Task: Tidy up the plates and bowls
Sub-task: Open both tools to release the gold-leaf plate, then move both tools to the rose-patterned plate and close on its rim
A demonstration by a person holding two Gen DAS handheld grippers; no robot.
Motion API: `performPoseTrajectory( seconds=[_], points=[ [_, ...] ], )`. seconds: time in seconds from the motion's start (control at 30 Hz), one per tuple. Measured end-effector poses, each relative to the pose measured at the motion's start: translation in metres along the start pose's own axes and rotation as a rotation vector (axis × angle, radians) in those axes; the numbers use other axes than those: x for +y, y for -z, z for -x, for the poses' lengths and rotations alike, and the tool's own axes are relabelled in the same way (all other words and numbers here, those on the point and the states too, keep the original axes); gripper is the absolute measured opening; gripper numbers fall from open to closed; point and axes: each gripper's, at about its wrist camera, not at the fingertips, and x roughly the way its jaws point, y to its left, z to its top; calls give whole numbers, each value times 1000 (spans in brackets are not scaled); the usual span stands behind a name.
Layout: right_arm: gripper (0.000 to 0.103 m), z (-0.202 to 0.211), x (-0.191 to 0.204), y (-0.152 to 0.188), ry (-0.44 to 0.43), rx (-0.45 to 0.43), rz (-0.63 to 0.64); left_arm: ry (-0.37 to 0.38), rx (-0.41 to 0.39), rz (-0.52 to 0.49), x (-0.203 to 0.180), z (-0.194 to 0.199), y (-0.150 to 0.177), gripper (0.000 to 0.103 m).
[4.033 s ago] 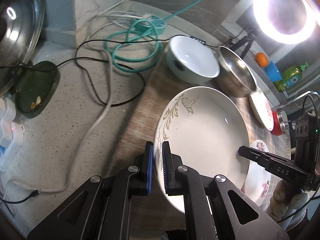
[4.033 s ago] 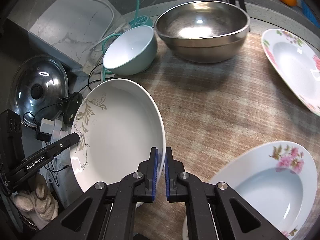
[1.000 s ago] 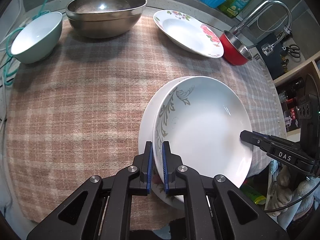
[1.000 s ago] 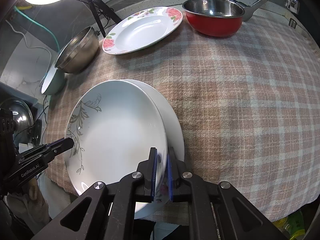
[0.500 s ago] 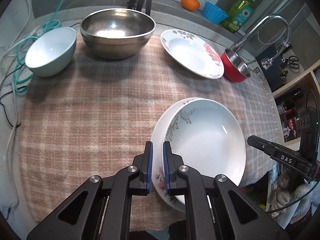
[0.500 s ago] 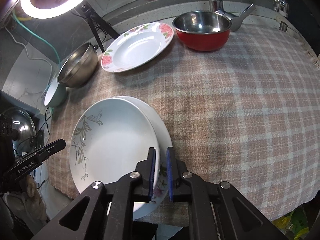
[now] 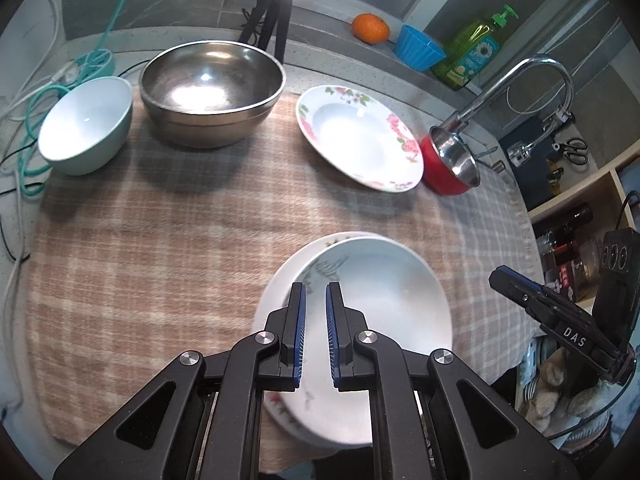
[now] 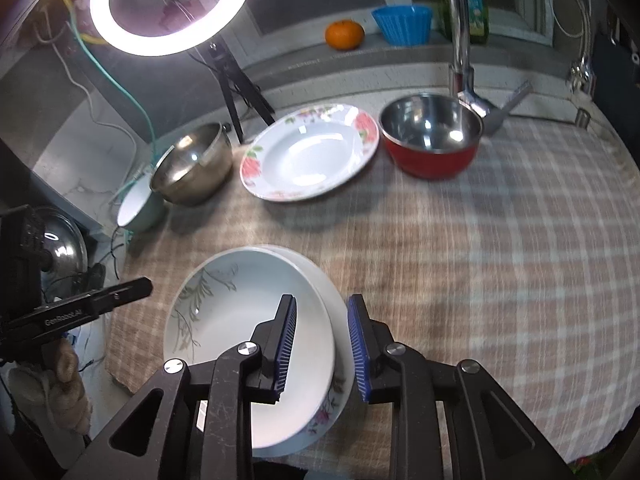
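A white plate with a grey leaf pattern [image 7: 380, 280] [image 8: 240, 308] lies nested on a floral-rimmed plate [image 7: 276, 292] [image 8: 320, 276] at the near edge of the checked cloth. My left gripper [image 7: 313, 286] hovers above the plate's left rim, its jaws shut to a narrow slit with nothing in it. Over the right rim, my right gripper [image 8: 321, 299] has its jaws opening. The rims show below the gap, but the pads do not touch them.
At the back stand a teal bowl [image 7: 86, 124], a steel bowl [image 7: 212, 88], a second floral plate [image 7: 360, 136] and a red bowl [image 7: 452, 164] beside a faucet [image 7: 532, 72]. A ring light [image 8: 172, 4] on a tripod stands behind, and cables lie to the left.
Both grippers carried the leaf plate onto the floral plate, let go and rose off it. The right jaws have spread apart. The left jaws stay narrow.
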Motion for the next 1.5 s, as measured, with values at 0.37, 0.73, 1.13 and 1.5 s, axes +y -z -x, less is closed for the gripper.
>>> performPoseTrajectory(
  seconds=[0.37, 0.73, 1.13, 1.5],
  points=[
    [24, 6, -20, -72, -9, 11, 167, -1, -38, 83, -35, -28, -19, 9],
    [24, -40, -30, -158, -158, 96, 247, 0, -53, 232, -39, -53, -41, 9],
    [24, -132, -17, -227, -134, 236, 286, 13, -19, 376, -22, -78, -58, 9],
    [24, -190, -33, -244, -91, 329, 254, 30, 23, 419, -10, -101, -70, 9]
  ],
)
